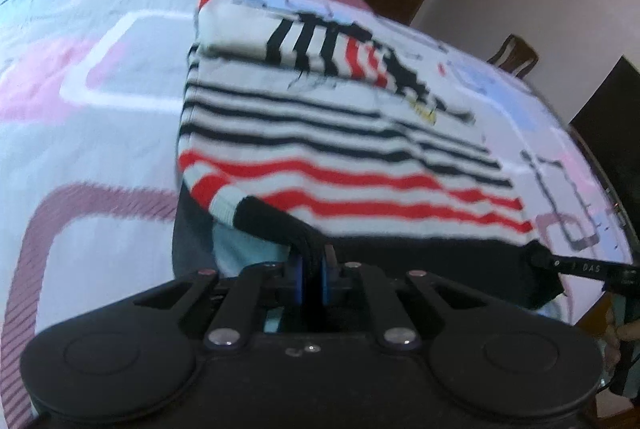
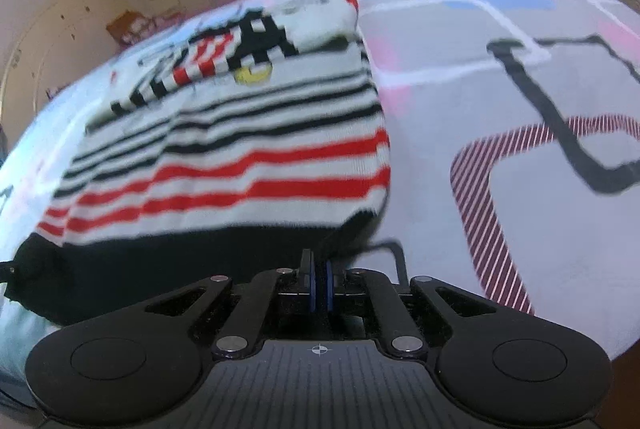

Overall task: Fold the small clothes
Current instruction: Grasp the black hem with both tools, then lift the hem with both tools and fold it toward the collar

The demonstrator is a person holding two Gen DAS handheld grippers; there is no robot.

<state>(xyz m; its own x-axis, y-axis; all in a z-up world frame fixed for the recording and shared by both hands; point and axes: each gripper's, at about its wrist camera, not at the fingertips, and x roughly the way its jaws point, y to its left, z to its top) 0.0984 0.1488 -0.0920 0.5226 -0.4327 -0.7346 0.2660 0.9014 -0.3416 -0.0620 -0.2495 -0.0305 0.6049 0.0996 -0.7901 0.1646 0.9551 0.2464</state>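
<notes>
We had both grippers, left [image 1: 311, 271] and right [image 2: 319, 279], clamped on the black hem of the sweater [image 1: 340, 133] lying on the bed [image 1: 80, 133]; uneven lifting could skew the fold or slip the hem

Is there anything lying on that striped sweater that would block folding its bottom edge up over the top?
Nothing visible does. Both the left gripper and right gripper already pinch the black hem of the sweater, and only its own folded sleeves lie across the top.
</notes>
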